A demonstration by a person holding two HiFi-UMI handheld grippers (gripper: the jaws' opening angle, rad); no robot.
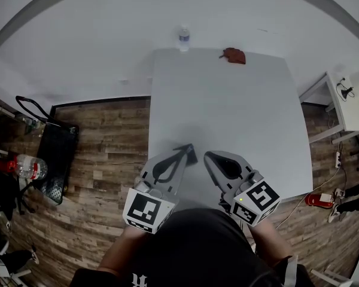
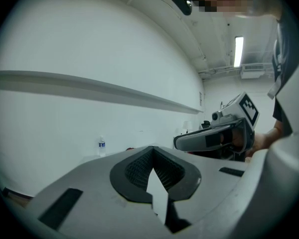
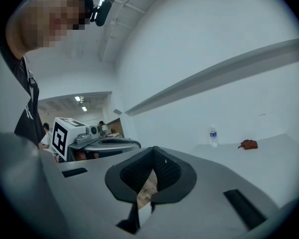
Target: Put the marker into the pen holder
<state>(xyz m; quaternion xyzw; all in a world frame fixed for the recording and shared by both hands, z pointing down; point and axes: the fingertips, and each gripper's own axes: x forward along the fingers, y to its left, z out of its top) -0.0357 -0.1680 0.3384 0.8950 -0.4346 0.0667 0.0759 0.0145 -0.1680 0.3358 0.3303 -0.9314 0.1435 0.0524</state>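
My left gripper (image 1: pixel 188 150) and right gripper (image 1: pixel 208 156) hover side by side over the near edge of the white table (image 1: pixel 227 100), both pointing toward its far side. Each has its jaws shut with nothing between them. In the left gripper view the fingertips meet at the left gripper (image 2: pixel 152 151), and the right gripper (image 2: pixel 214 138) shows beside it. The right gripper view shows the right gripper (image 3: pixel 153 151) closed the same way, with the left gripper (image 3: pixel 104 143) at its left. No marker or pen holder shows in any view.
A clear water bottle (image 1: pixel 183 39) stands at the table's far edge, and a small red-brown object (image 1: pixel 234 55) lies near the far right corner. On the wooden floor, a black bag (image 1: pixel 57 154) sits at left. A white side table (image 1: pixel 347 106) stands at right.
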